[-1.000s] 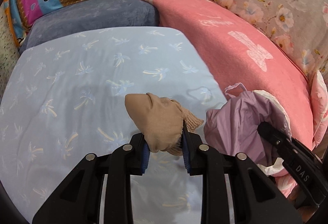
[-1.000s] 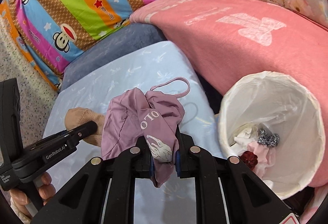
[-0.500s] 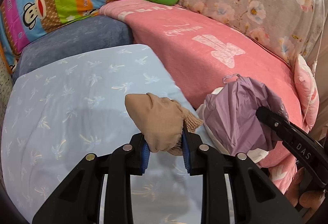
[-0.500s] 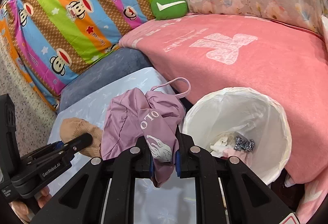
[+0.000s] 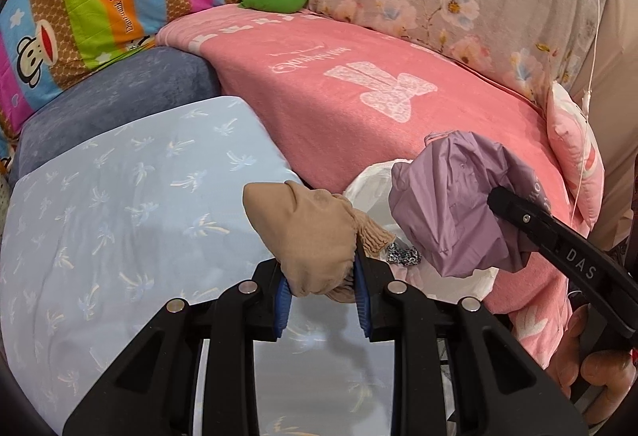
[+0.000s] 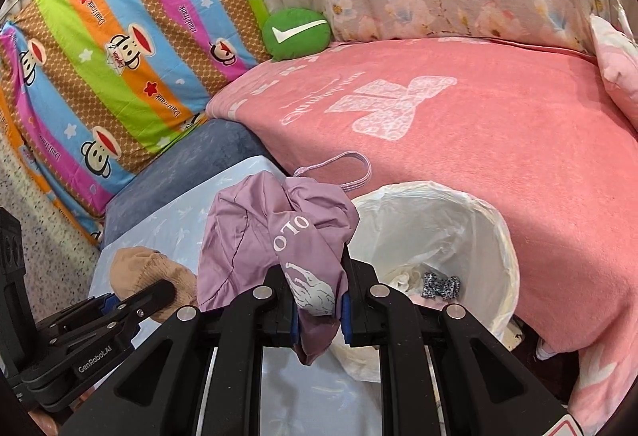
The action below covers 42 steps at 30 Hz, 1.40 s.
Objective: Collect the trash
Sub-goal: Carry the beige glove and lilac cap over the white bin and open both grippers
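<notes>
The right tongs (image 6: 319,310), clamped on a purple cloth (image 6: 275,236), sit just left of the bin (image 6: 498,236); the left tongs (image 5: 322,296), gripping a tan sock (image 5: 307,232), are farther left.

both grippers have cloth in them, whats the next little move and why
Probably carry the right gripper a bit further right over the white-lined bin, then let go. It is shut on the purple cloth, which hangs at the bin's near rim, not over the opening. The left gripper, holding the tan cloth, can follow.
</notes>
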{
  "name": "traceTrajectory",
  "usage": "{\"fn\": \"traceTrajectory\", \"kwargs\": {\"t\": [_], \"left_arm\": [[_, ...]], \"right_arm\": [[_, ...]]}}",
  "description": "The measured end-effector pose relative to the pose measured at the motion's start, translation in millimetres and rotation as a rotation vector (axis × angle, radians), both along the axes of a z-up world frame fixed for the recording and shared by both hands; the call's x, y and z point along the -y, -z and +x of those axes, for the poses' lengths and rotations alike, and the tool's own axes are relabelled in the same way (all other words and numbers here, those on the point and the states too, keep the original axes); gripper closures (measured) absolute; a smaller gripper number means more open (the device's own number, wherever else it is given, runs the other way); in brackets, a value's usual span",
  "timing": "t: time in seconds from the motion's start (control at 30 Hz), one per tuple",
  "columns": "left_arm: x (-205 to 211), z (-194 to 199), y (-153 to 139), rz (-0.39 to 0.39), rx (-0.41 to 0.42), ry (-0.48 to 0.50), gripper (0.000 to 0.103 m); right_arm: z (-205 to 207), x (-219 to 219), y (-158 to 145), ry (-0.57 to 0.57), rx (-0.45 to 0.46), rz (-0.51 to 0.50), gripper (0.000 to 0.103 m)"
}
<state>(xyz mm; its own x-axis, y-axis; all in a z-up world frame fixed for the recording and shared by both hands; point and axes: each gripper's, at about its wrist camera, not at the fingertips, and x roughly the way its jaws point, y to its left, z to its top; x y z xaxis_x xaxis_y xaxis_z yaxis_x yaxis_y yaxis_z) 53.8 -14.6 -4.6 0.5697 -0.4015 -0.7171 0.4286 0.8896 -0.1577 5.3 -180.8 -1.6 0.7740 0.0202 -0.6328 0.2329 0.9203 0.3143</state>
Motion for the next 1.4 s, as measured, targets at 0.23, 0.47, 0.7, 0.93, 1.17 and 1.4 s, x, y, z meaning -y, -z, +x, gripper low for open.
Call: {"fn": "traceTrajectory", "kwargs": {"t": [0.23, 0.47, 0.7, 0.93, 1.17, 1.4], "left_arm": [[19, -5, 0, 0.01, 0.0, 0.037, 0.077], [42, -8, 0, 0.019, -0.006, 0.081, 0.077], [71, -5, 2, 0.014, -0.027, 0.153, 0.075], [101, -2, 1, 0.005, -0.027, 0.221, 0.069], [105, -1, -3, -0.006, 0.002, 0.214, 0.045], [96, 6, -5, -0.006, 0.01, 0.177, 0.037]], "right_arm": [[-9, 20, 0, 0.039, 0.006, 0.007, 0.09], [-18, 39, 0, 0.081, 0.015, 0.015, 0.09], [-26, 63, 2, 0.133, 0.016, 0.022, 0.09], [-31, 83, 3, 0.178, 0.017, 0.029, 0.09], [-31, 94, 1, 0.196, 0.028, 0.028, 0.09], [-25, 94, -1, 0.189, 0.037, 0.029, 0.09]]}}
